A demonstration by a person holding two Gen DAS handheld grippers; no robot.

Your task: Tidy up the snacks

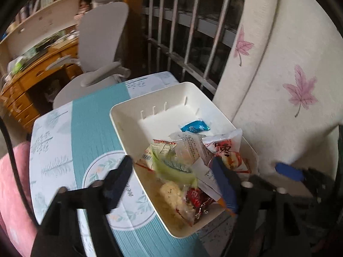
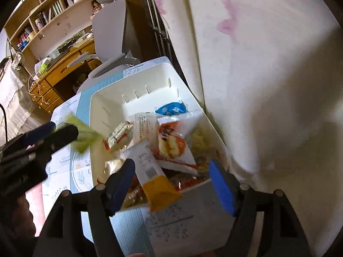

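Observation:
A white bin (image 1: 120, 115) (image 2: 96, 107) stands on the table and holds several snack packets: a blue one (image 1: 194, 126) (image 2: 170, 108) at the far end and red-and-white ones (image 1: 226, 152) (image 2: 171, 147) nearer. My left gripper (image 1: 173, 175) is open over the bin's near end, with a blurred light green packet (image 1: 171, 169) between its fingers, apparently loose. In the right wrist view the left gripper (image 2: 55, 132) shows at left with the green packet (image 2: 83, 135) at its tips. My right gripper (image 2: 171, 182) is open above the bin's near edge, over a white and orange packet (image 2: 154, 177).
The table has a teal and white leaf-print cloth (image 1: 92, 128). A cream curtain with pink leaves (image 1: 289, 75) hangs close on the right. A grey office chair (image 1: 98, 47) and a wooden desk (image 1: 32, 75) stand beyond the table. A pink cushion (image 1: 12, 188) lies at the left.

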